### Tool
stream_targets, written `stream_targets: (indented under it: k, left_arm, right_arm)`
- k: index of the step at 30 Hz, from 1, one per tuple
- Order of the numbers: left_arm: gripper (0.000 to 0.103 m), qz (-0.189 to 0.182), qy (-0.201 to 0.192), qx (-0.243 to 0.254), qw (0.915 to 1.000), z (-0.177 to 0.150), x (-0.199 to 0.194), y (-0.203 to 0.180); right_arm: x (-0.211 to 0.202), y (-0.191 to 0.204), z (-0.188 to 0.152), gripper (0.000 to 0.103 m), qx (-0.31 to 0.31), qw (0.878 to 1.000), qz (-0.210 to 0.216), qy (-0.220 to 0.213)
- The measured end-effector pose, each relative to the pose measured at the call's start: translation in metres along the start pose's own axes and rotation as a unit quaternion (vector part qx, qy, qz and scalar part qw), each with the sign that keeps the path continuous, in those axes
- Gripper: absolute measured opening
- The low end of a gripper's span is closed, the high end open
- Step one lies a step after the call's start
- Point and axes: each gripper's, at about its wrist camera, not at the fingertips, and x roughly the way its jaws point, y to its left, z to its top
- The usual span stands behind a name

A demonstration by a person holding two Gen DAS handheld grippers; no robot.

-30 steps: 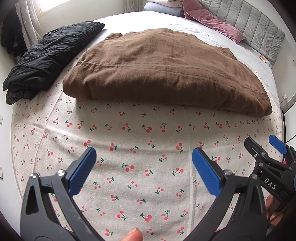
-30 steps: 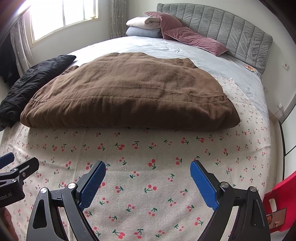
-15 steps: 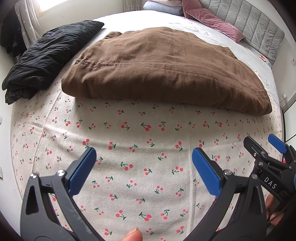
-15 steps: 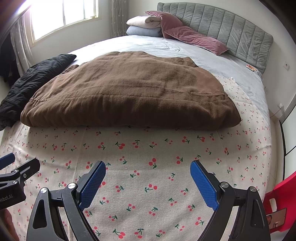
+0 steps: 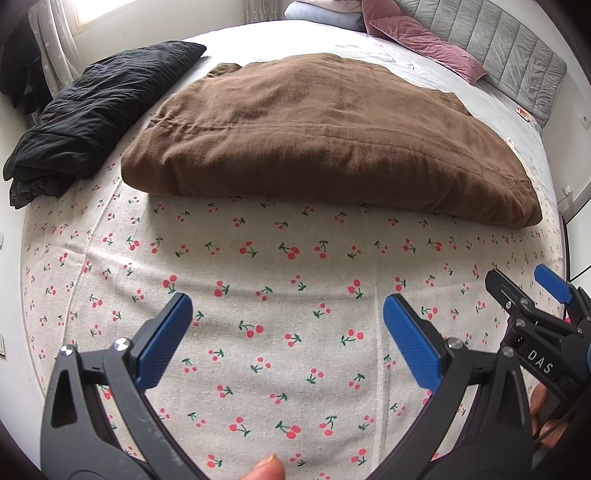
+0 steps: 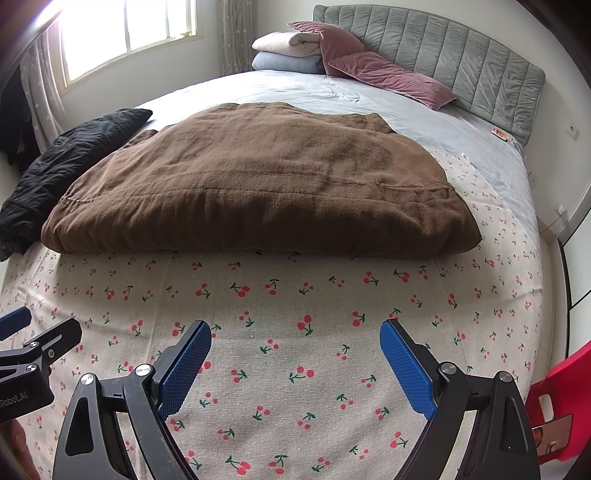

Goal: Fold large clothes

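On the bed (image 6: 480, 122), brown garment (image 6: 258, 184) lies folded; both grippers' fingers (image 5: 162, 339) spread empty.

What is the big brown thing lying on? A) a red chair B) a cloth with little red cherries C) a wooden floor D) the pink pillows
B: the brown garment lies on the cherry-print cloth spread over the bed, with both open grippers, left and right, hovering in front of it.

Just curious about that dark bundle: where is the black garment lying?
The black garment lies at the bed's left edge in both views, beside the brown garment, near the window.
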Motion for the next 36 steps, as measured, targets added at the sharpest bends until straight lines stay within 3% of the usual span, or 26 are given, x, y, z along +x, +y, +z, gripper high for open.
stream_targets:
  k: [36]
  left_arm:
    - [0.103,0.003,0.021,-0.013,0.9997,-0.0033,0.0090,0.0048]
  right_arm:
    - [0.0000,0.0004,0.0000,0.094,0.002,1.000,0.000,0.001]
